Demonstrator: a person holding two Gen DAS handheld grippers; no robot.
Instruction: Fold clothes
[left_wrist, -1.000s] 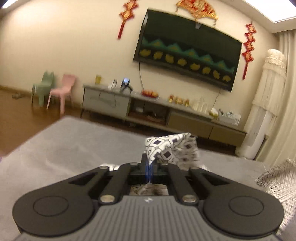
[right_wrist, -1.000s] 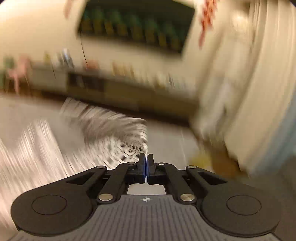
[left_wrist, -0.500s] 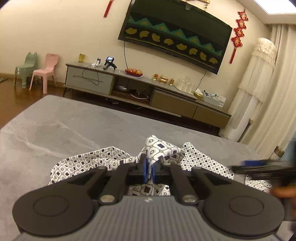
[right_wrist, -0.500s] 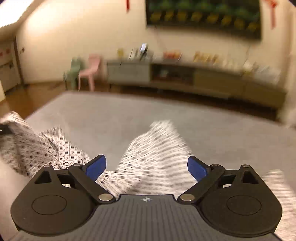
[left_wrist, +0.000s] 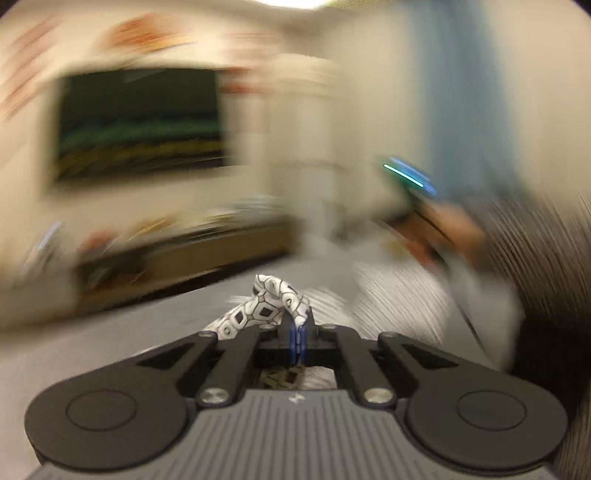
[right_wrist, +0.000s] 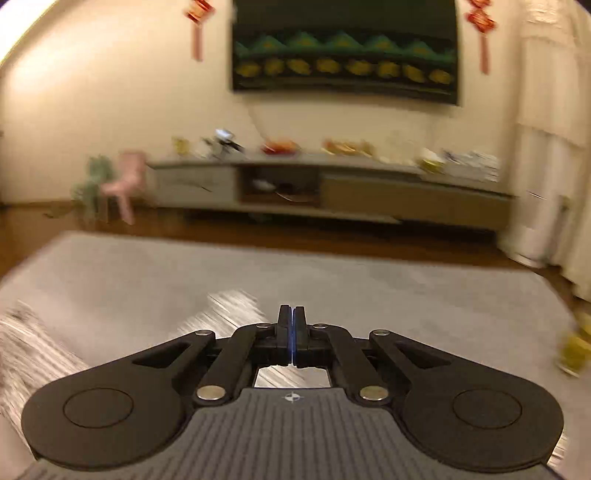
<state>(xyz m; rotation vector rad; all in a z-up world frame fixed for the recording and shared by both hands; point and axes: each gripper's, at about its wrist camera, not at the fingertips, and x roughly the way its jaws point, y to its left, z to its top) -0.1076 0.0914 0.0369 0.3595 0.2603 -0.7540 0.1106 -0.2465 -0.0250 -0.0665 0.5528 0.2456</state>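
Observation:
A white garment with a dark geometric print (left_wrist: 264, 308) bunches at my left gripper (left_wrist: 297, 328), which is shut on a fold of it above the grey table (left_wrist: 110, 343). The left wrist view is heavily blurred; more of the cloth (left_wrist: 406, 306) streaks to the right. In the right wrist view my right gripper (right_wrist: 291, 317) is shut, with blurred cloth (right_wrist: 229, 314) under and to the left of it on the grey table (right_wrist: 406, 295). Whether cloth sits between its pads I cannot tell.
A low TV cabinet (right_wrist: 332, 184) and a wall screen (right_wrist: 343, 48) stand beyond the table's far edge. Small pink and green chairs (right_wrist: 122, 181) are at the far left. A blurred hand with the other gripper (left_wrist: 436, 221) shows at right in the left wrist view.
My right gripper was open half a second ago and is now shut over the cloth. My left gripper, still shut on the garment, has swung fast to the right.

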